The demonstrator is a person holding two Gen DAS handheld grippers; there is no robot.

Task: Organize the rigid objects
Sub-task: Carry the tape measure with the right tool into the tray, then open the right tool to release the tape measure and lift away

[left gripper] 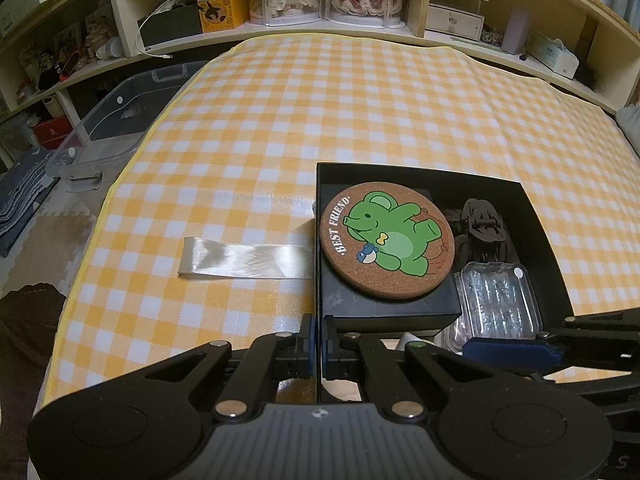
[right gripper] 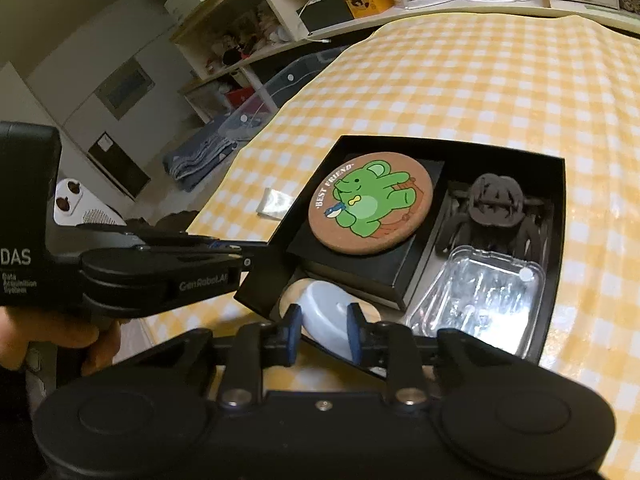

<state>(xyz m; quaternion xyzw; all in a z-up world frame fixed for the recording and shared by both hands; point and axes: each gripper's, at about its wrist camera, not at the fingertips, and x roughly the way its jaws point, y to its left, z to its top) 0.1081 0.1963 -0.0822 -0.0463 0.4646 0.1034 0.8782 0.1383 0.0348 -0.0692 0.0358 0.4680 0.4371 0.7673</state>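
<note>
An open black box point(left gripper: 536, 216) point(right gripper: 558, 200) lies on the yellow checked cloth. Inside it, a cork coaster with a green bear point(left gripper: 386, 240) point(right gripper: 370, 204) rests on a smaller black box point(left gripper: 380, 312). Beside these lie a brown hair claw point(left gripper: 480, 224) point(right gripper: 496, 200) and a clear plastic case point(left gripper: 496, 300) point(right gripper: 480, 300). My left gripper point(left gripper: 319, 344) point(right gripper: 240, 248) is shut on the box's left wall. My right gripper point(right gripper: 324, 332) is in the box's near corner, its pads against a pale round piece point(right gripper: 326, 316). One of its fingers point(left gripper: 508, 350) shows in the left wrist view.
A white satin strip point(left gripper: 244, 258) point(right gripper: 274, 202) lies on the cloth left of the box. A clear storage bin point(left gripper: 120, 128) stands off the cloth's left edge, with folded blue fabric point(left gripper: 20, 200) on the floor. Cluttered shelves point(left gripper: 280, 28) run along the back. A hand point(right gripper: 80, 340) holds the left gripper.
</note>
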